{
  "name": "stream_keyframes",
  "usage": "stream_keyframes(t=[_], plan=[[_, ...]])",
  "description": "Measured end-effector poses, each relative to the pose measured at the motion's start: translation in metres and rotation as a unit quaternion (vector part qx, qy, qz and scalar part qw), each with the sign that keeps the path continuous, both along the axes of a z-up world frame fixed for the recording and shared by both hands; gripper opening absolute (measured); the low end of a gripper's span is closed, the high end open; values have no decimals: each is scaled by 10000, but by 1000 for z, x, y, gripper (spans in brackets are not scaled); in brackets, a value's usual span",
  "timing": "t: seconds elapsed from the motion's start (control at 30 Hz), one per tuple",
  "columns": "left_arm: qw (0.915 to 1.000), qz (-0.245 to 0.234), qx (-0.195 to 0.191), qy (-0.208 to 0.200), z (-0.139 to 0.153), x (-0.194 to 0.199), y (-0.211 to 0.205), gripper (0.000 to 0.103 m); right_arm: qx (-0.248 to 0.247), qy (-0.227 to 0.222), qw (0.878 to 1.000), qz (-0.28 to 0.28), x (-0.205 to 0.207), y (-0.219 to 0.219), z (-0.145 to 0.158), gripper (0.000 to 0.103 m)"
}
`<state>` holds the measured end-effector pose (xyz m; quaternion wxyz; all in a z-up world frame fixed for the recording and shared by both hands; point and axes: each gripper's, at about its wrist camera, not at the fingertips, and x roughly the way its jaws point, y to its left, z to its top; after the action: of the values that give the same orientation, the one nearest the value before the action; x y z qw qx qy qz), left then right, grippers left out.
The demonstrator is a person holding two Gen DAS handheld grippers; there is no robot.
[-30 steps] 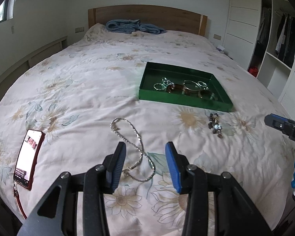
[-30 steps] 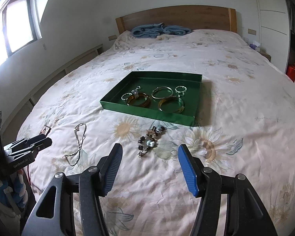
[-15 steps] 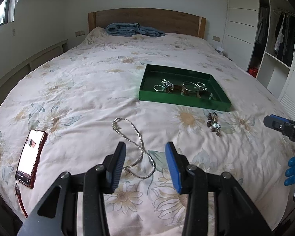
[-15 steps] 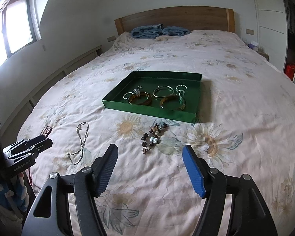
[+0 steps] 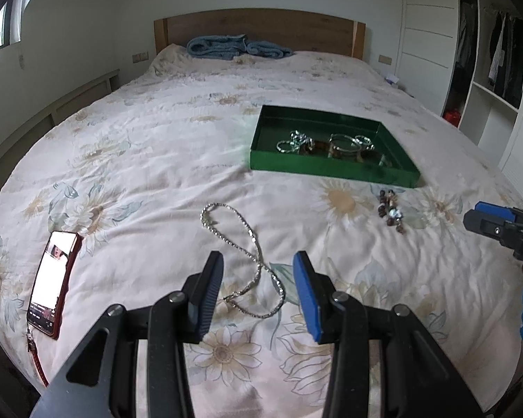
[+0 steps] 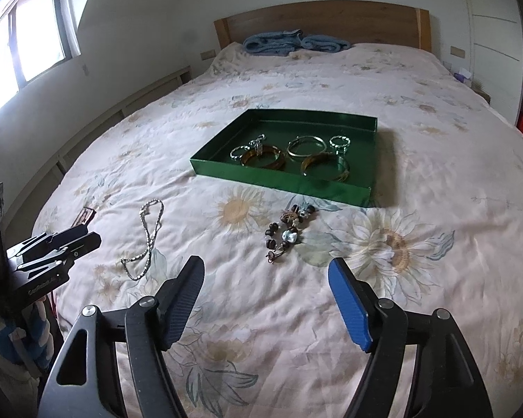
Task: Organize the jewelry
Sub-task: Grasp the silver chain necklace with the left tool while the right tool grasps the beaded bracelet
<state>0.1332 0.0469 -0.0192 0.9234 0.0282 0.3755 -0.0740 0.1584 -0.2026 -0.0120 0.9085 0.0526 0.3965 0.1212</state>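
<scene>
A silver chain necklace lies on the floral bedspread; it also shows in the right wrist view. My left gripper is open and hovers over its near loop. A dark beaded bracelet lies just before the green tray; it also shows in the left wrist view. My right gripper is open and empty, a little short of the bracelet. The green tray holds several bangles and rings.
A phone in a red case lies at the bed's left edge. A blue towel lies by the wooden headboard. A wardrobe stands at the right. The bed's near edge is just below both grippers.
Both grippers have pulled back and risen a little, so the bed looks farther away. Both stay open. No jewelry has moved.
</scene>
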Motion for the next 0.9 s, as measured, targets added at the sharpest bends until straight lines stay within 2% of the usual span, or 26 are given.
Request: stream_keyframes(t=[0.33,0.47,0.67,0.9], plan=[[9993,73,2,379,-33,28,2,40,-137,329,9994,40,37,6,-29,73],[9986,181,-166,464,-46,38,11,49,-206,493,9986,54,57,11,-43,73],[9972,212,-472,543,-56,47,25,51,-265,678,9973,62,85,17,-62,73],[9941,-4,-743,785,-68,62,16,51,-232,814,9963,172,104,23,-80,73]])
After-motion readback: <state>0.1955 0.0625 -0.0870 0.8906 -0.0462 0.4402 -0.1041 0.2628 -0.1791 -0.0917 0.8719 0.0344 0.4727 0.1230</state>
